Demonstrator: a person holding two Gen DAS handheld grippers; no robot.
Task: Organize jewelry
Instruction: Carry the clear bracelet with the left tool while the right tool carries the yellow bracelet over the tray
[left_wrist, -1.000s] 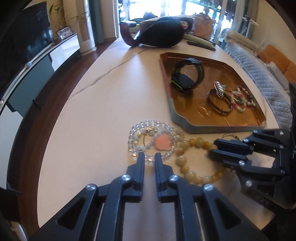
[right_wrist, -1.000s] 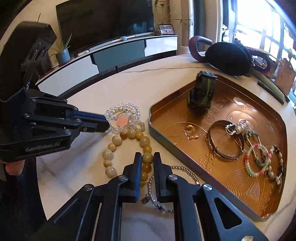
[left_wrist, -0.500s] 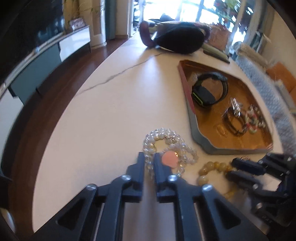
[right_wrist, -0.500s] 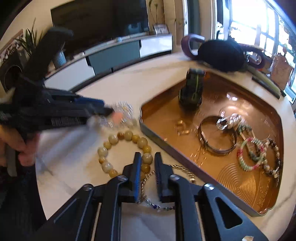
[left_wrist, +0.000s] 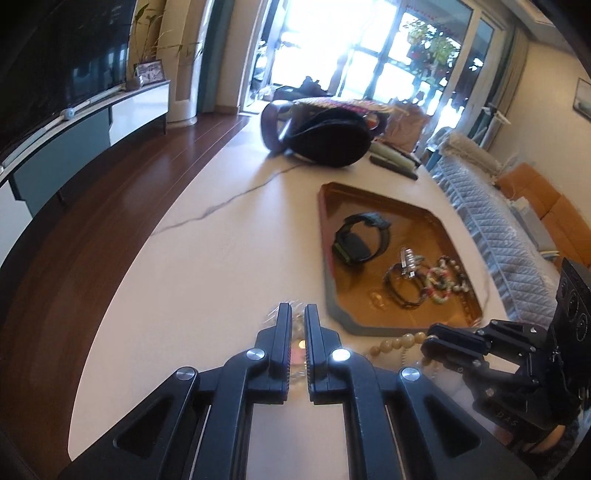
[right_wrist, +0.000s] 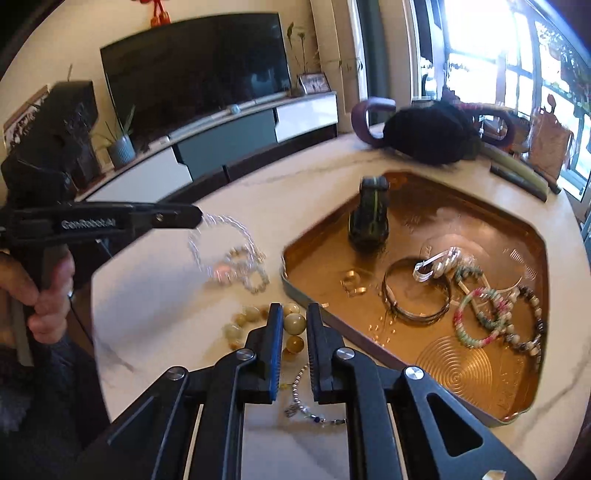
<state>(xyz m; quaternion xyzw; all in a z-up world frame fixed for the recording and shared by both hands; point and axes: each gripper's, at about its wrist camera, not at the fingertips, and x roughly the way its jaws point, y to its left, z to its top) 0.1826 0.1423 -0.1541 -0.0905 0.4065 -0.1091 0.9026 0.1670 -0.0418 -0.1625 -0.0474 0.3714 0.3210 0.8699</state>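
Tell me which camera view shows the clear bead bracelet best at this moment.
The right wrist view: the clear bead bracelet dangles, motion-blurred, from the left gripper over the table. The left wrist view shows only blurred slivers between the left gripper's fingers.

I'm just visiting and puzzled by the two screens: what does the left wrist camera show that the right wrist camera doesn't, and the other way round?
Only the left wrist view shows the quilted sofa. Only the right wrist view shows the clear bead necklace dangling, blurred, from the left tool, and a thin charm chain on the table. Both show the copper tray with the watch, and the yellow bead bracelet by the right tool.
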